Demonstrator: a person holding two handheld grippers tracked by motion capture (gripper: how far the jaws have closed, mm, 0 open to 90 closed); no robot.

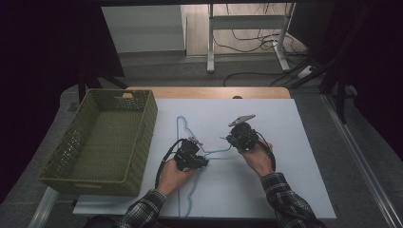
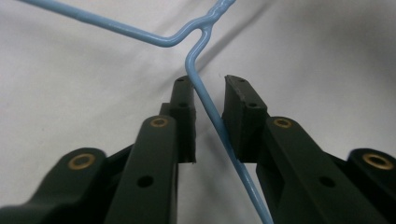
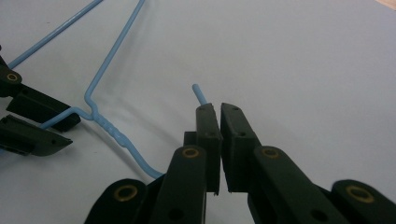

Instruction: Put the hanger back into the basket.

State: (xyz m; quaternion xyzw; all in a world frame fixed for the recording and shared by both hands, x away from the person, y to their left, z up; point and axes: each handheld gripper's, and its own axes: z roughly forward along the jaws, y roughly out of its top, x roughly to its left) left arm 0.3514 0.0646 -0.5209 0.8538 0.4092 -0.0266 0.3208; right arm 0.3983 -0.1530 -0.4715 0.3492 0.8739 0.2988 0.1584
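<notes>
Two grippers work one blue wire hanger (image 1: 190, 142) mid-frame: right gripper (image 3: 215, 108) pinches its hook; left gripper (image 2: 208, 86) jaws straddle its arm, slightly spread.

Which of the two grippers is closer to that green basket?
The left. The left gripper is just right of the green basket, around the blue hanger; the right gripper holds the hanger's hook farther right.

Green woven basket (image 1: 102, 140) sits at table's left edge, partly on the white cloth (image 1: 285, 156). Wooden tabletop (image 1: 209, 92) shows at far side. Cables on floor (image 1: 247, 40) beyond, w/ white desk legs (image 1: 210, 38).
</notes>
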